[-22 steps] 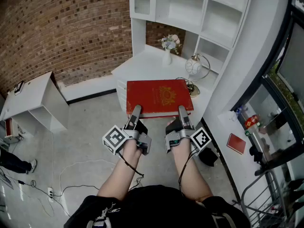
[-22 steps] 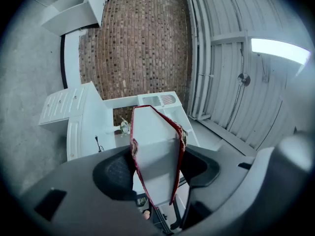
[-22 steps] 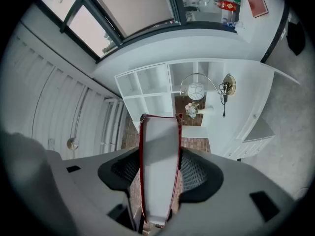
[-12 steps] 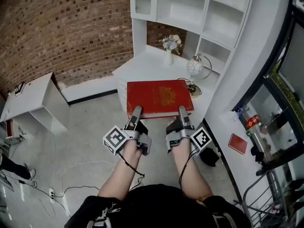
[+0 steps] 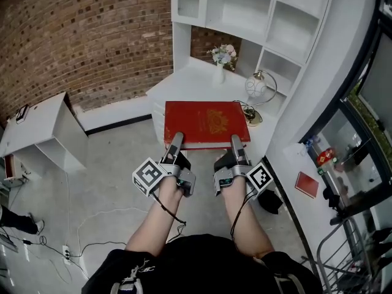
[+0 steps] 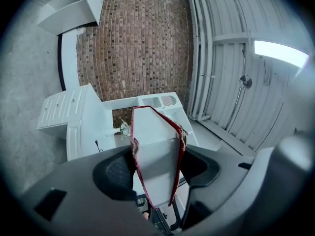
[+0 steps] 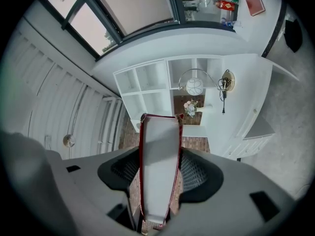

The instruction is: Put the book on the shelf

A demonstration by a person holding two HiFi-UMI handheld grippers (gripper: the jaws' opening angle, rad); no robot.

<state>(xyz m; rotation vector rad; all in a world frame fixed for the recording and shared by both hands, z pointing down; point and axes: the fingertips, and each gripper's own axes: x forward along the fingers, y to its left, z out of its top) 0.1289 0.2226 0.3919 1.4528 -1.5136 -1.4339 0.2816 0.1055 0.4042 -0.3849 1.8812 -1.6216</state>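
A large red book [image 5: 205,122] with a gold emblem on its cover is held flat between both grippers, in front of the white shelf unit [image 5: 263,17]. My left gripper [image 5: 175,143] is shut on the book's near left edge, and my right gripper [image 5: 236,145] is shut on its near right edge. In the left gripper view the book [image 6: 156,157], its white page block edged in red, sits clamped between the jaws. The right gripper view shows the book [image 7: 158,168] pinched the same way, with the shelf unit [image 7: 162,87] ahead.
A white desk [image 5: 184,84] below the shelves carries a flower vase [image 5: 219,71] and a round lamp [image 5: 256,87]. A low white cabinet [image 5: 43,130] stands at the left by the brick wall. A window ledge at the right holds a small red book [image 5: 305,184]. Cables lie on the floor.
The view has shifted slightly; the book and both grippers sit a touch higher toward the shelf unit. Both grips are unchanged.
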